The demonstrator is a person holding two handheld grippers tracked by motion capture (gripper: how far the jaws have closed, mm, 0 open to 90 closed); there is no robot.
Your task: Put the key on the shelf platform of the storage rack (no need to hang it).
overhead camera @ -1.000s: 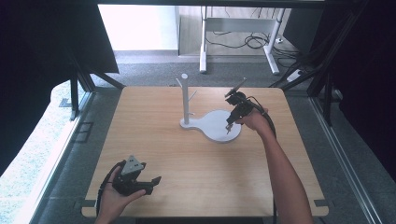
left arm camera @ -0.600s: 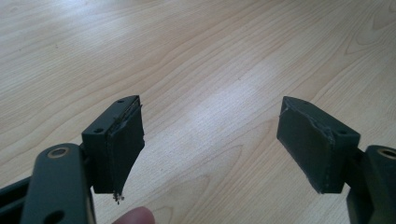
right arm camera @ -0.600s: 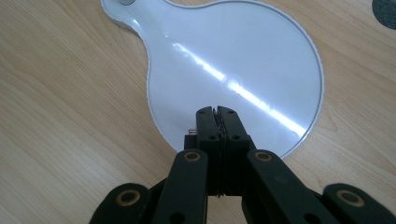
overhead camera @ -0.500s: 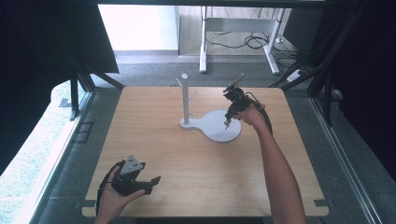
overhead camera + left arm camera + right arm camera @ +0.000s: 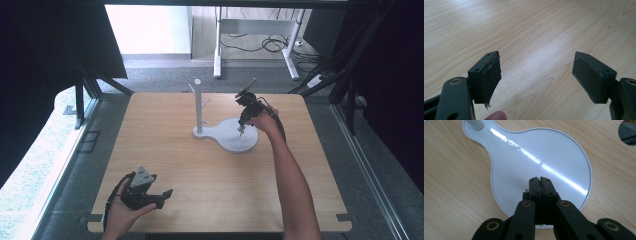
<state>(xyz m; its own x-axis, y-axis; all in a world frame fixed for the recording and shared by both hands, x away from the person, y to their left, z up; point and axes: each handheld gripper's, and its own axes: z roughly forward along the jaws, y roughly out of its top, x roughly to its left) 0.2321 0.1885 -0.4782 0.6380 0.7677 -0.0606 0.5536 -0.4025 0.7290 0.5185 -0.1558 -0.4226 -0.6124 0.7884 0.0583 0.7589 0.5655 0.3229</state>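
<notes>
Worktop (image 5: pixel 190 165): light wood, seen from above.
White stand (image 5: pixel 198 107): upright post with side pegs, set on flat white teardrop base (image 5: pixel 232 137); placed right of centre toward far edge.
Right gripper (image 5: pixel 242 131): held over round part of base, pointed down; jaws pressed together, something tiny possibly pinched at tips, too small to identify.
Left gripper (image 5: pixel 169 192): held low at near left corner, jaws spread wide, nothing between; bare wood seen beyond jaws.
</notes>
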